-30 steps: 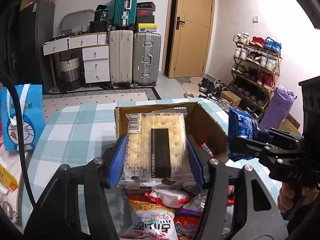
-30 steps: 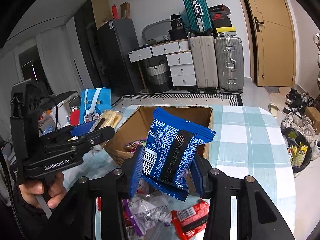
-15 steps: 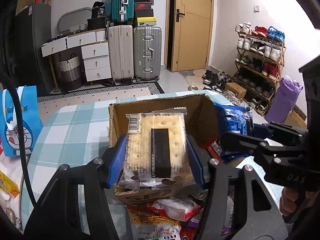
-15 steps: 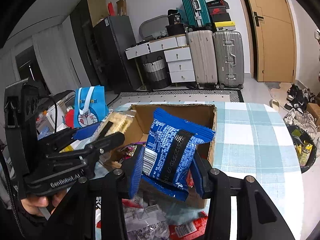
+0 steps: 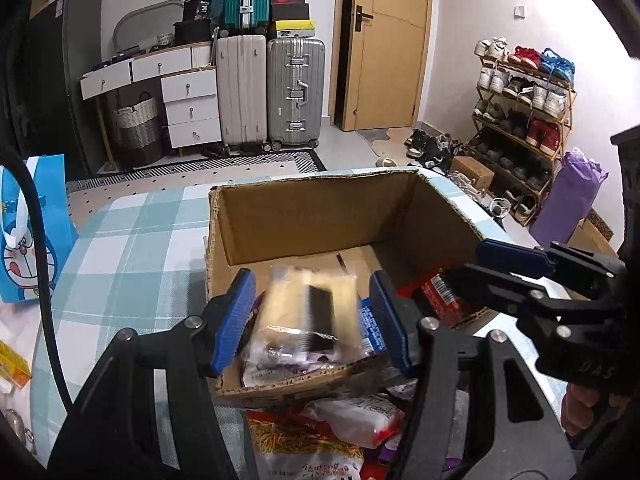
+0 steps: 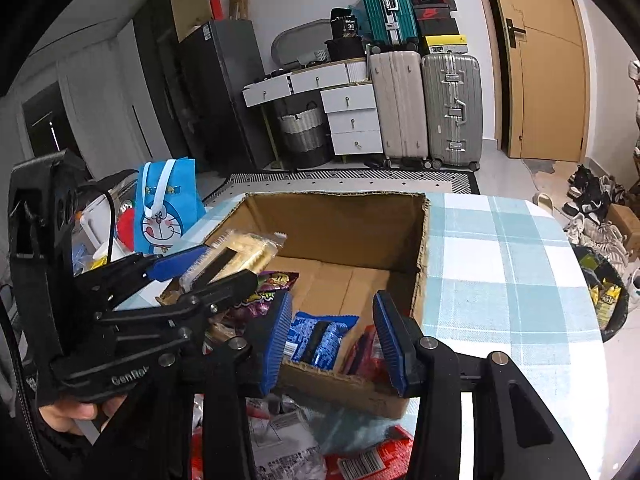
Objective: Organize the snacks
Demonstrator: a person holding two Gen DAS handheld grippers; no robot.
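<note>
- Blue cartoon bag (image 5: 32, 232) standing left of the cardboard box (image 5: 320, 208), well apart from it.
- Left gripper (image 5: 312, 292) held over the box's near left corner, jaws wide apart and clamped on nothing.
- Cracker pack (image 5: 308, 312) motion-blurred between those jaws; clear gaps to both blue pads in the left wrist view. Sits above the packets inside the box's near left part; cannot tell whether it touches them.
- Purple packet (image 6: 268, 292) inside the box, just beyond the cracker pack.
- Box open-topped, upright on the checked surface (image 6: 500, 264); far half of the box floor bare cardboard.
- Blue packet (image 6: 320, 336) lying flat inside the box against its near wall, about mid-width.
- Right gripper (image 6: 333, 304) poised above the box's near wall, directly over the blue packet, jaws spread and holding nothing.
- Red packet (image 5: 440, 296) inside the box, in the near right corner, beside the blue packet.
- Loose snack packets (image 5: 352, 416) heaped on the surface just in front of the box's near wall.
</note>
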